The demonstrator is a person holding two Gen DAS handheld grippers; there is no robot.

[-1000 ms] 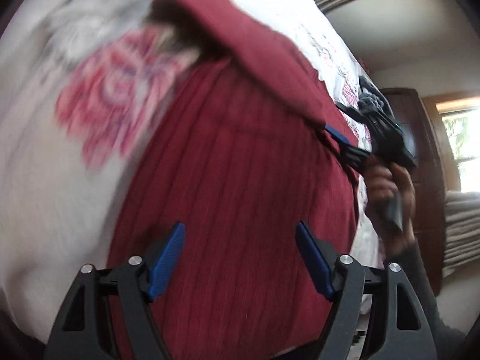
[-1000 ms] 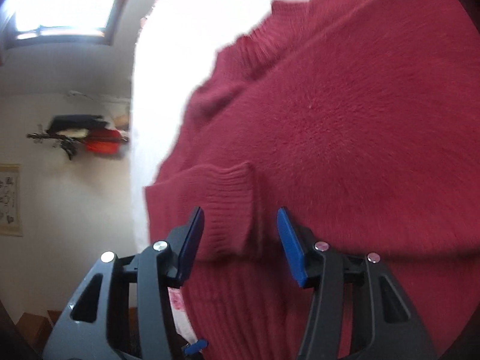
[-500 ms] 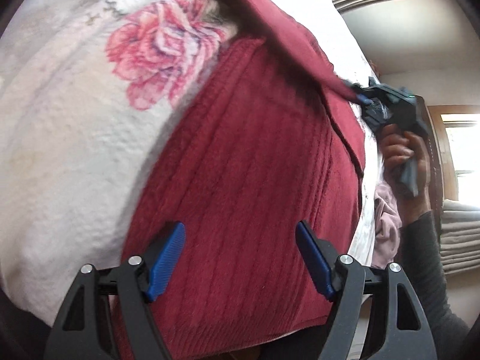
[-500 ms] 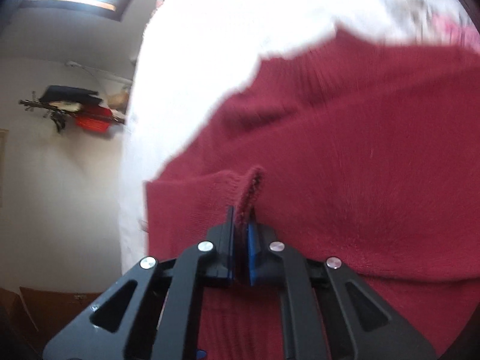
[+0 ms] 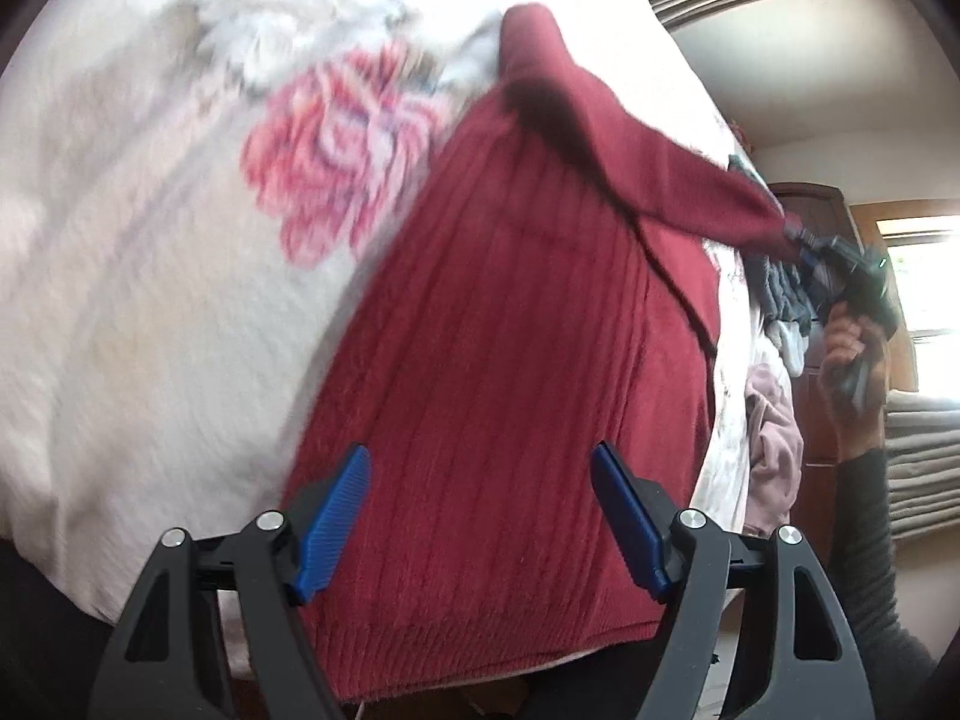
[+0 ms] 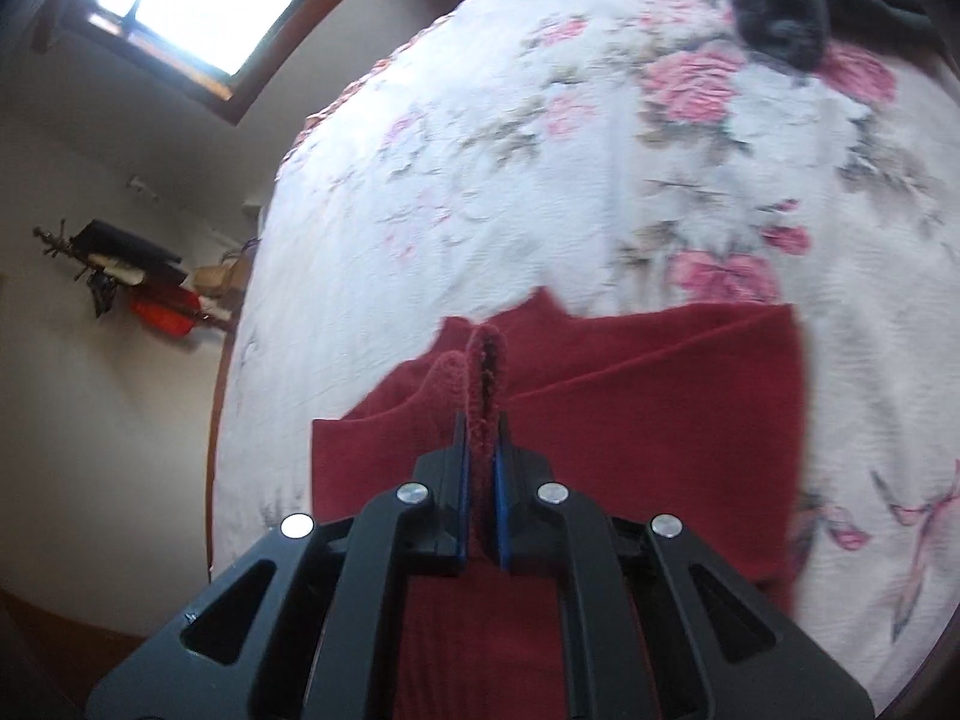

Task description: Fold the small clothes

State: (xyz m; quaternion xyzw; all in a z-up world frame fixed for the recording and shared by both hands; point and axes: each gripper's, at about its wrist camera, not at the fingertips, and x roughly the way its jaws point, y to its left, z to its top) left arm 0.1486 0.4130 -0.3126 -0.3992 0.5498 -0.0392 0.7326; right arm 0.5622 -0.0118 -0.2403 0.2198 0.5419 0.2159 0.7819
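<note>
Pinching the sleeve cuff (image 6: pixel 485 360) of the red sweater (image 5: pixel 510 360), the right gripper (image 6: pixel 480 468) lifts it toward three o'clock off the floral bedspread (image 6: pixel 600 180); the left gripper (image 5: pixel 480 516) hovers wide apart, empty, over the hem.

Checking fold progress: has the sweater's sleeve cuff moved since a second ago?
Yes. The right tool lifted the cuff off the red sweater, away from the floral bedspread.
</note>
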